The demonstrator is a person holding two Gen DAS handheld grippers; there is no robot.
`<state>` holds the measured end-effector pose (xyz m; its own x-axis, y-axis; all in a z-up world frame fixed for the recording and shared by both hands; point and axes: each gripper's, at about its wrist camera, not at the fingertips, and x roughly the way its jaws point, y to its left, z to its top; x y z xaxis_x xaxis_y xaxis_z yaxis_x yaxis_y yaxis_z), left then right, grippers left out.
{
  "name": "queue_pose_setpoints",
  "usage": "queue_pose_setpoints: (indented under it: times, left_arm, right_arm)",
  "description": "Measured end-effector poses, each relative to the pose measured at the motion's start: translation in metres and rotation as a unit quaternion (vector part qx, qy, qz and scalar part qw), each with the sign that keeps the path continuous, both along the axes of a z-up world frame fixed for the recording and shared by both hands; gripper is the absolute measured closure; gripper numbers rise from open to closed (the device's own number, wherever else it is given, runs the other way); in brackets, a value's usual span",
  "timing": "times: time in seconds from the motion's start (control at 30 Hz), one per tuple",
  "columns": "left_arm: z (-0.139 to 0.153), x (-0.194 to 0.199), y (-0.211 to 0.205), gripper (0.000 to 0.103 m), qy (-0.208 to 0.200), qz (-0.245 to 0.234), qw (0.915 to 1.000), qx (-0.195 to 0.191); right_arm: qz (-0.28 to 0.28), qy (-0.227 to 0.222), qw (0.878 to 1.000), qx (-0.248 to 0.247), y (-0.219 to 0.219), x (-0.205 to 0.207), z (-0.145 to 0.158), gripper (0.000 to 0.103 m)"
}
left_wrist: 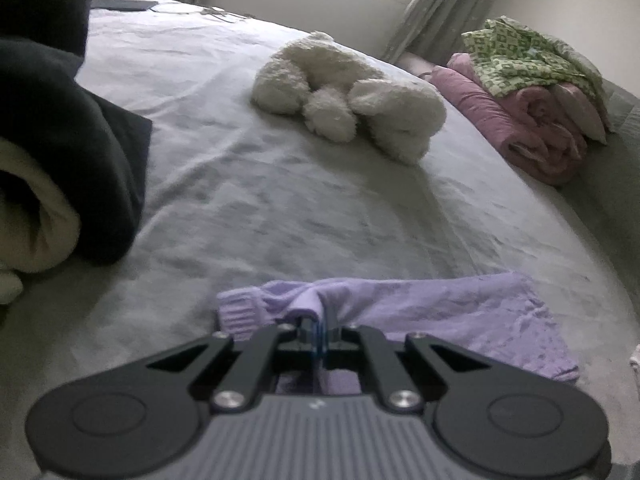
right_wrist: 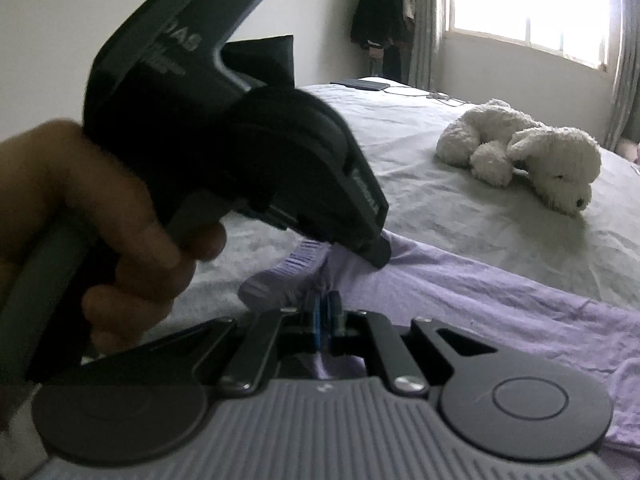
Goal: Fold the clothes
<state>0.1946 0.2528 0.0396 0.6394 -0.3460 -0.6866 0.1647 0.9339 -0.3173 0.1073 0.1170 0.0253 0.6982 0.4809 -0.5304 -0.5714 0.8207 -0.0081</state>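
From the left wrist, the left tool point(left_wrist: 318, 330) has its jaws pinched together on a fold of the purple top point(left_wrist: 460, 316), right beside the ribbed cuff point(left_wrist: 240, 312). The top lies spread on the bed point(left_wrist: 248, 184), running off to the right of the tool. Farther up the bed a white plush dog point(left_wrist: 352, 96) lies on its side. Near the right edge sits a rolled pink blanket point(left_wrist: 520, 128) with a green patterned garment point(left_wrist: 524, 56) on it. Dark cloth point(left_wrist: 68, 140) fills the left edge.

From the right wrist, the right tool point(right_wrist: 326, 314) is likewise clamped on the purple top point(right_wrist: 480, 292), close by the cuff point(right_wrist: 288, 272). Just above it, a hand point(right_wrist: 80, 216) holds the left tool point(right_wrist: 378, 254), whose tips meet the same cloth. The plush dog point(right_wrist: 520, 152) lies beyond, under the window point(right_wrist: 532, 4).
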Motion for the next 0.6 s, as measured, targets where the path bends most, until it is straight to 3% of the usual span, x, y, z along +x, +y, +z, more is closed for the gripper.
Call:
queue_pose_setpoints:
  times: [0.17,0.4,0.6]
  left_arm:
    - [0.005,0.001,-0.004,0.101,-0.010,0.005,0.9997,0.022]
    - [0.015,-0.005,0.002,0.101,-0.052,0.017,0.9983,0.019]
    - [0.007,0.001,0.006,0.101,-0.030,0.041,0.9986,0.016]
  right_arm:
    - [-0.003,0.000,1.000,0.000,-0.001,0.000,0.000,0.098]
    - [-0.002,-0.008,1.000,0.000,-0.003,-0.005,0.001,0.098]
    - [-0.001,0.002,1.000,-0.010,0.003,-0.001,-0.002,0.098]
